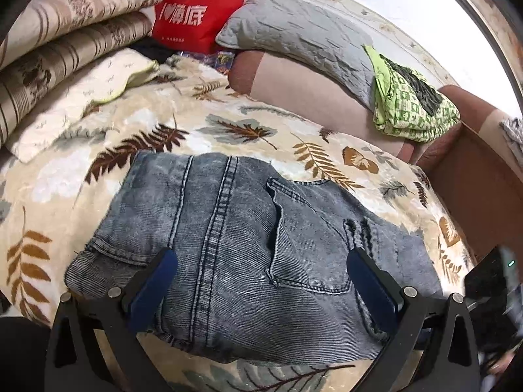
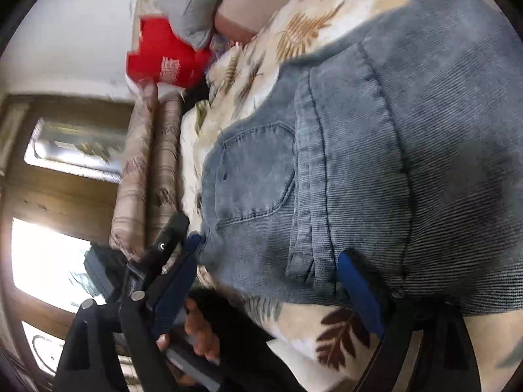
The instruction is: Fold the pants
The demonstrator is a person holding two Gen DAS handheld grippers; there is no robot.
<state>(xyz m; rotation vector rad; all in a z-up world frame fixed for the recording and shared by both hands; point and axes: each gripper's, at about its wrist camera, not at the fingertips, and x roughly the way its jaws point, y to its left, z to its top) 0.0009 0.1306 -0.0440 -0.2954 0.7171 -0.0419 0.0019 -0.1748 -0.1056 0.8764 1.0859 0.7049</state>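
Grey-blue washed jeans [image 1: 248, 248] lie folded into a compact stack on a leaf-print blanket [image 1: 183, 124], back pocket up. My left gripper [image 1: 261, 261] is open just above the near edge of the stack, its blue pads [image 1: 153, 287] spread wide over the denim, holding nothing. In the right wrist view, which is rolled sideways, the same jeans [image 2: 376, 163] fill the frame. My right gripper [image 2: 268, 254] is open at the stack's edge, with one blue pad [image 2: 359, 290] by the folded hem and holding nothing.
A red bag [image 1: 196, 9], striped folded bedding [image 1: 65, 42], a grey quilted pillow [image 1: 294, 29] and a green patterned cloth [image 1: 412, 104] sit along the pink headboard [image 1: 310, 91]. A wooden door with glass panes [image 2: 59, 176] and my left hand [image 2: 199, 330] show in the right wrist view.
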